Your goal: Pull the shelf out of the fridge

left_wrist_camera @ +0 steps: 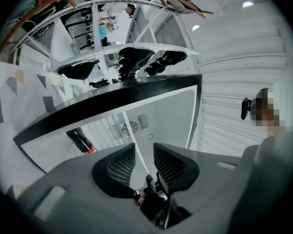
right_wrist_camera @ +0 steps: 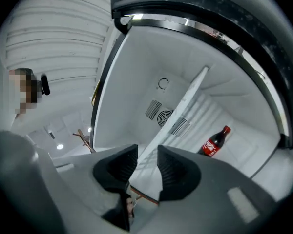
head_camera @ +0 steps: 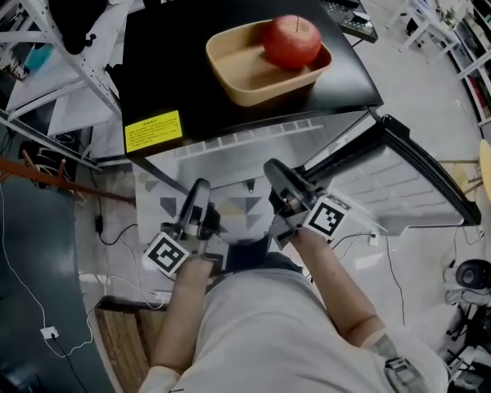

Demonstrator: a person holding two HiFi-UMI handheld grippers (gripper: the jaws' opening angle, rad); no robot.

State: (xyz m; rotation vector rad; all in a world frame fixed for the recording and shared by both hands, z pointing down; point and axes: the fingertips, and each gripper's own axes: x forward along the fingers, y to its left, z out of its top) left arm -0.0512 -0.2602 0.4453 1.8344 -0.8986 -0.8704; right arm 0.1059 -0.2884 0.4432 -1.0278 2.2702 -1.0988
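1. Shelf (right_wrist_camera: 188, 99) position: the thin pale pane lies inside the fridge (head_camera: 172, 56). Its near edge reaches the mouth of the fridge and runs between the jaws of both grippers.
2. Grip state: the left gripper (left_wrist_camera: 144, 149) and the right gripper (right_wrist_camera: 147, 150) both stand with jaws apart. The shelf edge is in each gap, but no pad presses on it, so neither holds anything. The step in hand, as I judge it, is taking hold of that edge.
3. Push each pair of jaws a little farther onto the edge before closing, so the pads bite on the pane and not just on its lip. Close both at once.
4. Draw it toward the near side, keeping it level and both hands at the same pace. A skewed pull would likely wedge the shelf against the fridge's side walls.
5. A bottle (right_wrist_camera: 216, 143) stands deep in the fridge, apart from the shelf. I cannot tell whether the pane would brush it, so start slowly.
6. The door (head_camera: 409, 178) hangs open on the right, clear of the pulling path.
7. A tray (head_camera: 237, 84) with an apple (head_camera: 292, 41) sits on top of the fridge. A smooth pull should keep them from shifting.
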